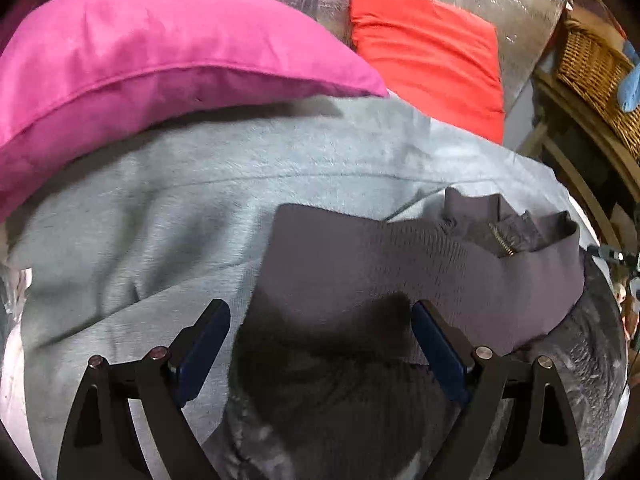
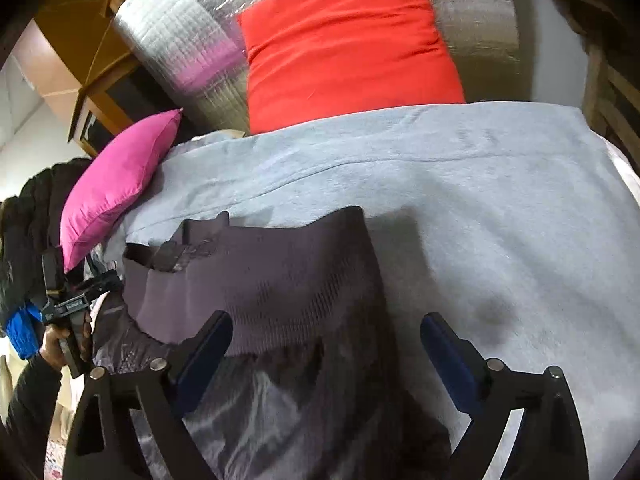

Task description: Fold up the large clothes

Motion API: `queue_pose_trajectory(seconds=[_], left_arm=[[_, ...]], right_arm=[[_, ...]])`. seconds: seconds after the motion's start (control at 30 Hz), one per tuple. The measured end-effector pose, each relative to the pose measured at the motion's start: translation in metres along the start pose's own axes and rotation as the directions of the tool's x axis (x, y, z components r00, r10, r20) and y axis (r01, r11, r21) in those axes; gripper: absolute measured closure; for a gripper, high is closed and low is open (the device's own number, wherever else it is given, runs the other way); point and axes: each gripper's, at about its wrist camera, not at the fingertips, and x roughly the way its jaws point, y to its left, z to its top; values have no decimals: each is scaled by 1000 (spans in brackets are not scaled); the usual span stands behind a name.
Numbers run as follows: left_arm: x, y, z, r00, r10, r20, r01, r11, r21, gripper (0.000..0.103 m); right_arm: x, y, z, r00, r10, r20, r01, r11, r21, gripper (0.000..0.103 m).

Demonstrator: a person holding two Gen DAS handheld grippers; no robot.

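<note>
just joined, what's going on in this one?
A person with a gripper in each hand is folding a dark jacket laid on a grey blanket. Both the left gripper and the right gripper are open above its ribbed hem, gripping nothing. A pink pillow and a red pillow sit behind.

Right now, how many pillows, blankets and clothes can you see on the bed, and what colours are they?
Pillows: 2, the pink pillow and the red pillow.
Blankets: 1, the grey blanket.
Clothes: 1, the dark purple garment, lying between both open grippers.
Total: 4.
</note>
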Motion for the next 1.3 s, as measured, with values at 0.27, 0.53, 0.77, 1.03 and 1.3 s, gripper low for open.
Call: queue_pose_trajectory(seconds=[0.27, 0.53, 0.77, 1.03, 1.3], left_arm=[[14, -6, -3, 999, 51, -18, -51, 999, 4, 77], [4, -6, 0, 982, 184, 53, -183, 983, -29, 97], [34, 15, -6, 972, 232, -28, -234, 966, -112, 96], [13, 0, -4, 975, 215, 57, -210, 974, -82, 69], [17, -14, 0, 981, 190, 49, -189, 981, -35, 27]], right_arm=[[29, 0, 5, 995, -73, -70, 72, 997, -5, 64], [-1, 15, 7, 981, -194, 26, 196, 978, -78, 88], [17, -9, -3, 949, -311, 46, 310, 951, 15, 90], [7, -22, -4, 973, -222, 57, 214, 970, 115, 33], [20, -10, 6, 986, -166, 16, 165, 985, 57, 25]])
